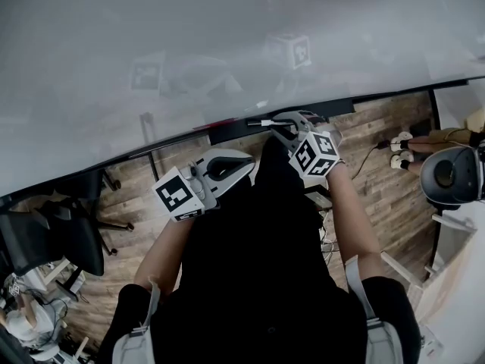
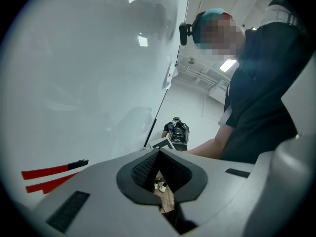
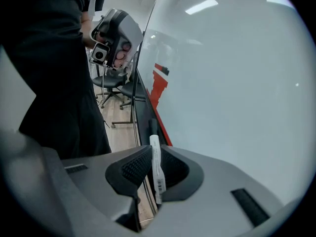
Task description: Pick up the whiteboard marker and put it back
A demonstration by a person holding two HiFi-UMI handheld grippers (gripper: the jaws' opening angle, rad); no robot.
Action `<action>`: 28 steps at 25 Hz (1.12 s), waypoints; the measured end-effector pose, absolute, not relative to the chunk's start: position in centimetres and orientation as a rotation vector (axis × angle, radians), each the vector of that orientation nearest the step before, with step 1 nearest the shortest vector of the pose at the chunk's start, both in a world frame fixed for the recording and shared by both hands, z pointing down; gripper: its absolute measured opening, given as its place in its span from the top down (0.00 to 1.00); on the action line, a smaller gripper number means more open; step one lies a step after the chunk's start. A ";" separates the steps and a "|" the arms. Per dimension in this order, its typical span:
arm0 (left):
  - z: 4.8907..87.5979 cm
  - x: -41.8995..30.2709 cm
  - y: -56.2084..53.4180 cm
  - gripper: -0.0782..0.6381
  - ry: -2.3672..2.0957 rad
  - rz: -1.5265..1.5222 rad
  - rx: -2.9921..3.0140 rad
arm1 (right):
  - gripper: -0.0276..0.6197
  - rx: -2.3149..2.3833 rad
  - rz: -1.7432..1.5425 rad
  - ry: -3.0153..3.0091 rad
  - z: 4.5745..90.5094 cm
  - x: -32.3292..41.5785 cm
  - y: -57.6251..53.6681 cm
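Since the whiteboard marker (image 3: 155, 154) sits pinched between the jaws of the right gripper (image 3: 157, 176), the pick-up looks done, and only the putting back remains. The jaws are closed snugly on its barrel. It is held close to the lower edge of the whiteboard (image 3: 227, 83), lying roughly in line with the black marker tray (image 3: 142, 113) that runs along that edge. Whether it touches the tray cannot be told. The marker is a slim white stick with a black cap at the far end and a small barcode label near the end closest to the camera. The left gripper (image 2: 160, 176) has its jaws brought together on nothing, only floor showing through the slit. It is held off to the side near the person's body, away from the tray.
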State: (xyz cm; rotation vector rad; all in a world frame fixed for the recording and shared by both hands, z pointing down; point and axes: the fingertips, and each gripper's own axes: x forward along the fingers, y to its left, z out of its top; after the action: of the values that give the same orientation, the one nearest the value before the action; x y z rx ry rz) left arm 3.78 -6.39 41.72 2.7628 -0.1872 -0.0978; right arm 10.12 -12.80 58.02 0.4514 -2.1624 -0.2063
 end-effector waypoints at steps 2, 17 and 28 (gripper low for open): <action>41.7 3.9 -6.3 0.88 -0.188 -0.104 2.760 | 0.86 0.450 -0.193 -2.171 58.3 10.1 -12.9; 41.8 4.1 -6.2 0.88 -0.180 -0.080 2.759 | 0.85 0.462 -0.125 -2.210 58.5 9.9 -13.0; 41.3 3.9 -5.3 0.88 -0.166 -0.068 2.779 | 0.82 0.565 -0.169 -2.262 55.8 9.9 -12.6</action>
State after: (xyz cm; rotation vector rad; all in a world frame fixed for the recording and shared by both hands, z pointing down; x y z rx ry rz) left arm 3.93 -5.34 41.29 2.7792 -0.1663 -0.0685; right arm 9.90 -12.59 55.77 0.5650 -2.2623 -0.1691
